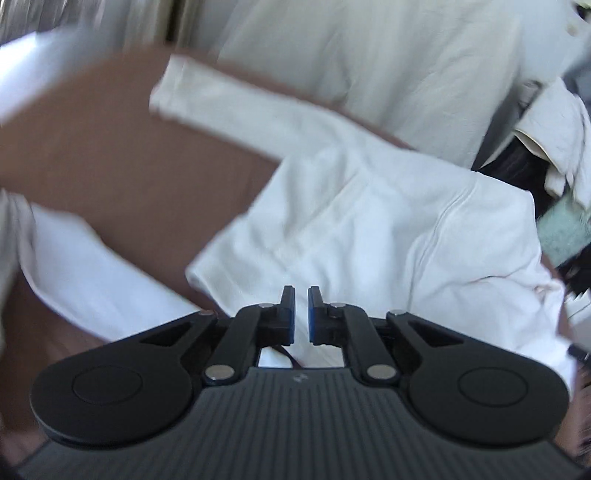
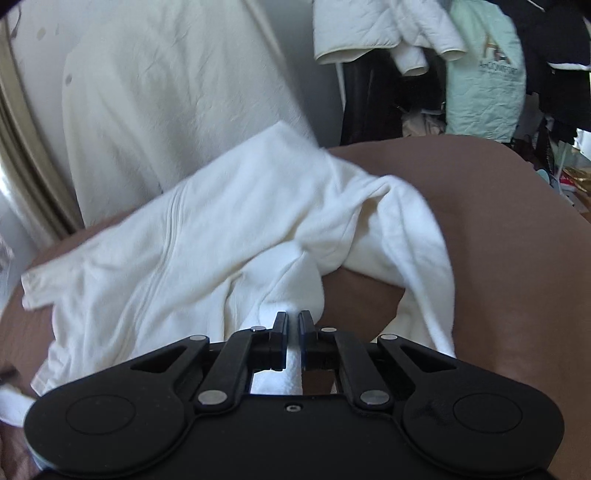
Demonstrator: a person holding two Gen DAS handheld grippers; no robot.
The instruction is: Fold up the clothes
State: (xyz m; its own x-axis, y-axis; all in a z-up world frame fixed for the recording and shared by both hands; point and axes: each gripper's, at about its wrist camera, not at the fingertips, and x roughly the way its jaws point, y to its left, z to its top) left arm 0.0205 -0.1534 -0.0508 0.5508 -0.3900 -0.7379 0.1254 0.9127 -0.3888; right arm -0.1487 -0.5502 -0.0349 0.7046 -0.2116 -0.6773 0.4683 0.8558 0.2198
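A white long-sleeved garment (image 1: 369, 229) lies spread on a brown surface (image 1: 110, 155), one sleeve (image 1: 229, 107) stretched to the far left. My left gripper (image 1: 301, 295) hovers over its near edge, jaws nearly closed with a narrow gap and nothing between them. In the right wrist view the same garment (image 2: 221, 229) lies rumpled. My right gripper (image 2: 293, 319) is shut on a fold of its white fabric (image 2: 291, 362), which runs back between the fingers. The other sleeve (image 2: 417, 266) hangs curved to the right.
A white cloth (image 2: 166, 92) hangs behind the surface. A rack of hanging clothes, with a white quilted jacket (image 2: 380, 33) and a pale green garment (image 2: 484, 77), stands at the back right. Another white piece (image 1: 85, 266) lies at the left.
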